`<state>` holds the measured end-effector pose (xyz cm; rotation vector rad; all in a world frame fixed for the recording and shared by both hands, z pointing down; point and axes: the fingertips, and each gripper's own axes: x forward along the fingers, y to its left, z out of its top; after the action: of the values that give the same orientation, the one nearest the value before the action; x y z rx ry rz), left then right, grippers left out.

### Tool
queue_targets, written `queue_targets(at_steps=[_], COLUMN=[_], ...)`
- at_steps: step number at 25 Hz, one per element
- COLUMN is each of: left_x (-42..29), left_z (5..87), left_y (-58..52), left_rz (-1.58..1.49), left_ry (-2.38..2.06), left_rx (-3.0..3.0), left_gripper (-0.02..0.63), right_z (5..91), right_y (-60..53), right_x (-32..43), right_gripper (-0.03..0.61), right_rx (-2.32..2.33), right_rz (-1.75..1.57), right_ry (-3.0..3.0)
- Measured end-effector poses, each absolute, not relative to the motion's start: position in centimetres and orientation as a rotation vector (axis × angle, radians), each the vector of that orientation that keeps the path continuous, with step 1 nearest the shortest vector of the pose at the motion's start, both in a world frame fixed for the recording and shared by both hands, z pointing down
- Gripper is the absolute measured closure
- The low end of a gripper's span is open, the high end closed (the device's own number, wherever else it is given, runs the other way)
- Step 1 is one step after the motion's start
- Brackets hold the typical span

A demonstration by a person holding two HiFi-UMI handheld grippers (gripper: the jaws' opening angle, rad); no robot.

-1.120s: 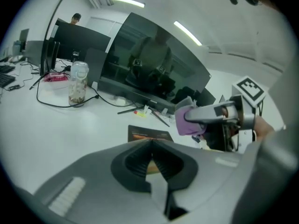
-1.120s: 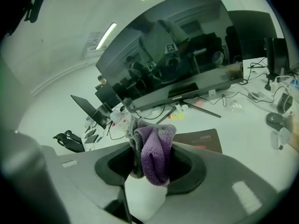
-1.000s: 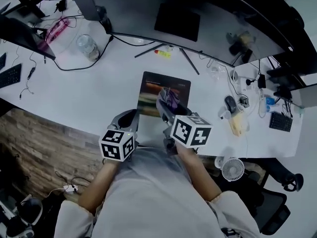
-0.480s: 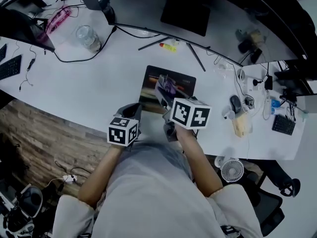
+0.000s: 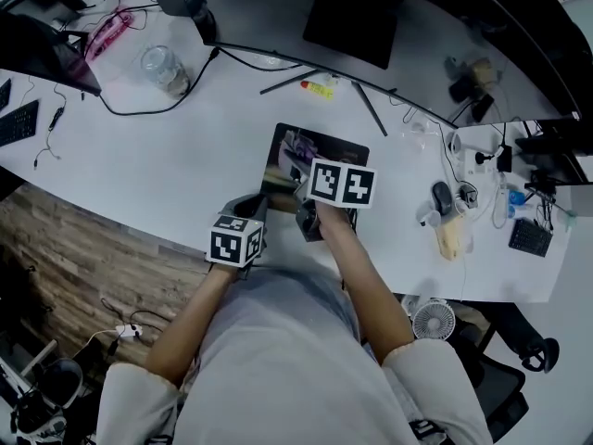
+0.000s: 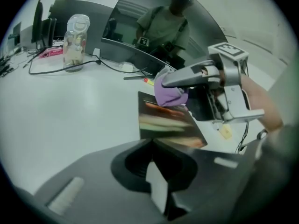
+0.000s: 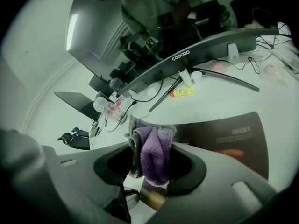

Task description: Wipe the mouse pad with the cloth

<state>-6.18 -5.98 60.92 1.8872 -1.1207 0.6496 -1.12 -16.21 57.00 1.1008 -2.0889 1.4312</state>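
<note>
Right gripper [image 7: 152, 158] was clamped on the bunched purple cloth [image 7: 158, 154], at the far end of the mouse pad [image 5: 350, 156] on the white desk [image 5: 185, 156]. Left gripper [image 6: 152, 146] had its jaws together, with the tips by the pad's near edge.

Left gripper [image 6: 150, 146] jaws together; right gripper [image 7: 150, 143] farther forward, jaws clamped on cloth [image 7: 156, 164].

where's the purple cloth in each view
head view: cloth centre, over the mouse pad's far half
left gripper view: cloth above centre, at the pad's far end
right gripper view: cloth lower centre, clamped between the jaws
shared landmark: the mouse pad
</note>
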Motion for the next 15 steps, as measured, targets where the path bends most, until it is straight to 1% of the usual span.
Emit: queue_targets(at_steps=[4,15], left_x=[-6.5,-6.7], left_z=[61.6,62.1], left_y=[-6.0,-6.1], left_rz=[0.660,0.639], left_ry=[-1.130,-1.138], left_rx=[1.872,1.857], left_gripper=[0.614,0.614], right_z=[58.4,60.4], right_y=[-17.5,-19.7], right_x=[-1.7,-3.5], right_gripper=[0.388,0.389], right_rx=[1.096,1.122], right_rz=[1.485,1.454], right_ry=[-2.075,-2.010])
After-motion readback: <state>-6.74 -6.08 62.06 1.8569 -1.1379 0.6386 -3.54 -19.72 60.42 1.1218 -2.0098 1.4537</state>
